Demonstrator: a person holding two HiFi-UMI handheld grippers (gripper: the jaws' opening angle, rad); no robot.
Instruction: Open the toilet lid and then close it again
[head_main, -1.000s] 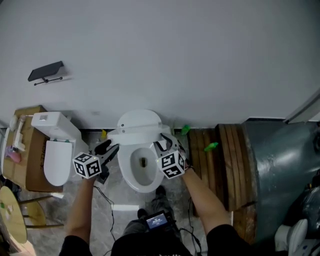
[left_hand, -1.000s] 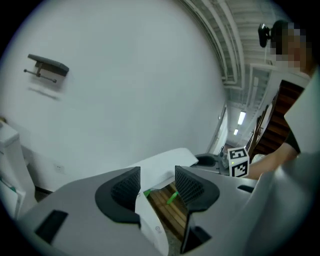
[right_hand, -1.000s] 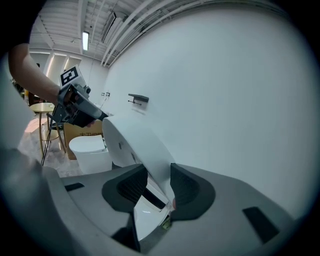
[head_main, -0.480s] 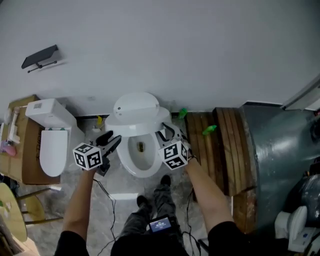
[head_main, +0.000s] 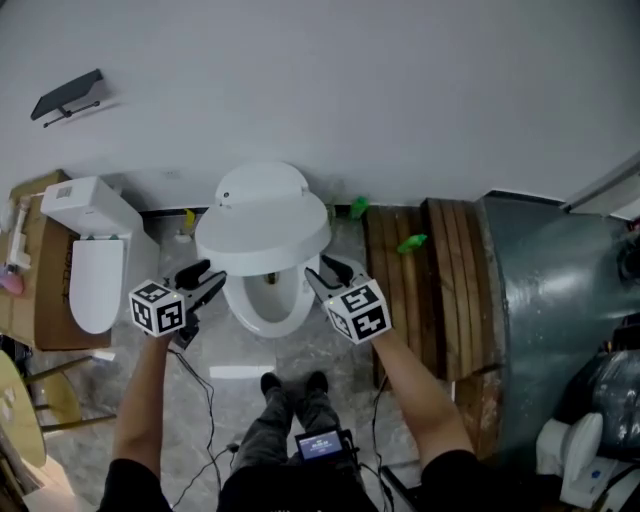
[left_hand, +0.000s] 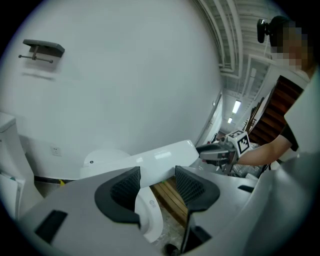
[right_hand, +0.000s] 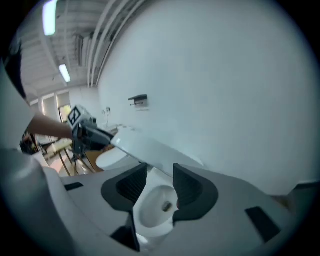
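- The toilet lid (head_main: 265, 215) hangs about halfway down, tilted over the bowl (head_main: 268, 302), with nothing visibly propping it except your two tools at its sides. If it slips free from here, it drops and slams onto the rim.
- Your left gripper (head_main: 214, 275) sits at the lid's left edge with its fingers (left_hand: 125, 187) spread. The lid's rim shows in the gap, but no pad clearly presses on it, so treat this side as a loose guide rather than a hold.
- Your right gripper (head_main: 314, 268) sits at the lid's right edge. Its fingers (right_hand: 132, 184) are also spread, and they have just been opening a little wider with the rim between them. That loosening is the likeliest cause of a sudden drop.
- If one side goes down faster than the other, the lid twists on its hinge at the back. That strains the hinge, or the smooth rim skids out of the gap.
- Both sets of fingertips lie low, close to the bowl's rim. If you follow the lid all the way down, it can trap them between lid and bowl, so draw them outward before it lands.
- The cable (head_main: 205, 400) trails across the floor (head_main: 330, 360) by your feet, and a step back can snag it and jerk the left tool.
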